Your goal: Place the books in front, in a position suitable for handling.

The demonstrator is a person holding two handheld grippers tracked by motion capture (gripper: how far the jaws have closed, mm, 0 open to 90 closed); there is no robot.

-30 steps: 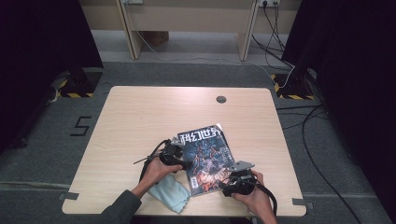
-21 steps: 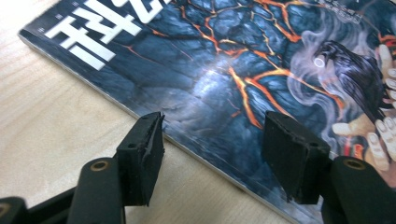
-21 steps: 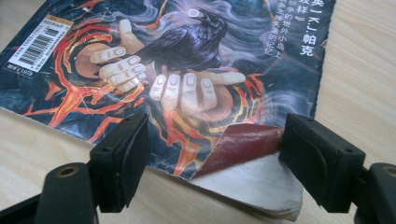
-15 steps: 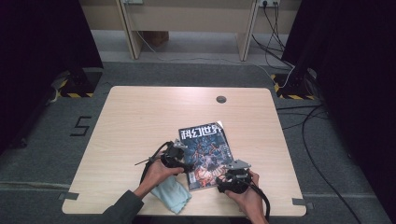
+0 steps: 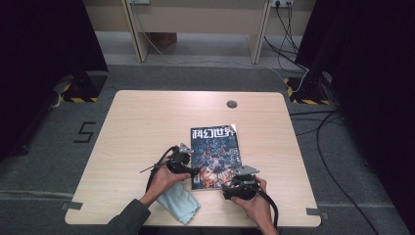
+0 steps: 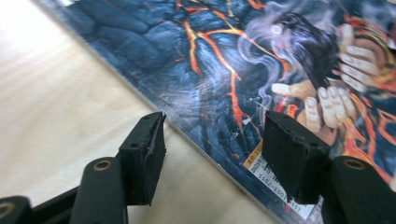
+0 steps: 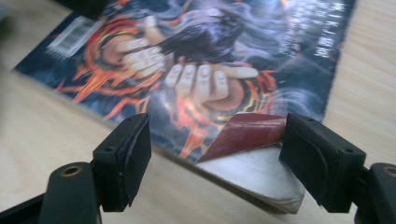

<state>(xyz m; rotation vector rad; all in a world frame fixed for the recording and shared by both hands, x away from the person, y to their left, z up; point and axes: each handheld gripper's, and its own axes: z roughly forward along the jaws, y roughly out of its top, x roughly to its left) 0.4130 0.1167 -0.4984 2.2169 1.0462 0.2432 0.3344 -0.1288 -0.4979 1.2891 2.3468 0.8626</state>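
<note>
Holding my two grippers low over the near edge of the table (image 5: 147, 122), I work at a magazine (image 5: 215, 154) that lies flat on the pale wood, right of centre in the lower half of the high view, its title end toward the far side. My left gripper (image 5: 193, 172) sits at the magazine's lower left edge; in the left gripper view its jaws stand apart, one over bare wood and one over the cover (image 6: 261, 70), with the edge running between them and nothing clenched. They have just closed a little. My right gripper (image 5: 230, 188) is at the lower right corner of the magazine. In the right gripper view its jaws are spread wide, released, and the cover's corner (image 7: 243, 133) is curled up between them, red underside showing above a white page, touching neither pad as far as I can tell.

A light blue cloth (image 5: 178, 203) lies on the wood at the bottom of the frame, just beside my left hand (image 5: 164, 181). A small dark round cap (image 5: 231, 104) sits in the tabletop near its far edge.

Around the table the floor (image 5: 342, 196) is grey carpet, with a "5" (image 5: 85, 132) marked at left, cables (image 5: 337, 161) trailing at right, and dark curtains (image 5: 44, 44) on both sides. A pale desk (image 5: 195, 19) stands at the top.
</note>
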